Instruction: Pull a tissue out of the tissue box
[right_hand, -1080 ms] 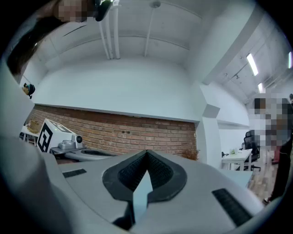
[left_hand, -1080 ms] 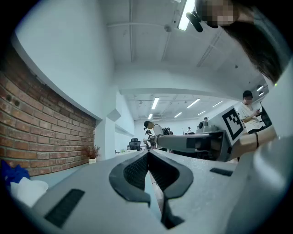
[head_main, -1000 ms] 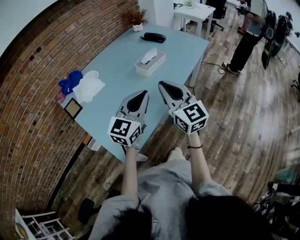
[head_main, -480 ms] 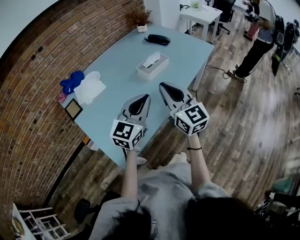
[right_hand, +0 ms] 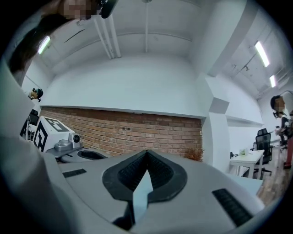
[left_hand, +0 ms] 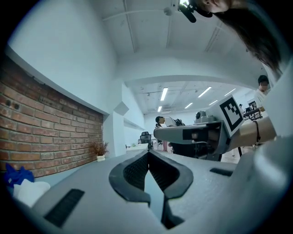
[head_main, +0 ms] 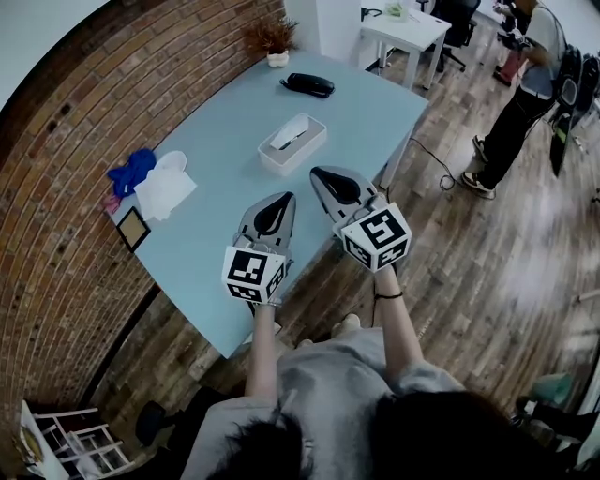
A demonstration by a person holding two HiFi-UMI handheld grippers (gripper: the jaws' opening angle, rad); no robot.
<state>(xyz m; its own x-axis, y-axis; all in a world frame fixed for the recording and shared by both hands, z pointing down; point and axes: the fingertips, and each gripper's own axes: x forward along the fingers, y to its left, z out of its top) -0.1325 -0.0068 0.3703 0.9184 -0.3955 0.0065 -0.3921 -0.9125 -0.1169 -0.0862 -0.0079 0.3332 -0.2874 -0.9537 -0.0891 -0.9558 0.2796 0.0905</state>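
A white tissue box [head_main: 292, 143] sits mid-table on the pale blue table [head_main: 225, 216], with a tissue [head_main: 290, 135] poking from its slot. My left gripper [head_main: 282, 197] and right gripper [head_main: 318, 172] hover side by side over the table's near edge, well short of the box. Both are shut with nothing between the jaws. In the left gripper view the left gripper [left_hand: 148, 153] points level across the room, and the right gripper's body [left_hand: 197, 135] shows beside it. The right gripper [right_hand: 147, 151] points at the brick wall. Neither gripper view shows the box.
A black case [head_main: 308, 85] and a potted plant [head_main: 273, 42] lie at the table's far end. Blue and white cloths [head_main: 155, 178] and a small framed picture [head_main: 132, 228] sit by the brick wall [head_main: 66, 187]. A person [head_main: 520, 94] stands at the right, near a white desk [head_main: 405, 28].
The view has shifted slightly; the grippers stay together over the near edge. The tissue box appears a bit nearer to them. Both remain shut.
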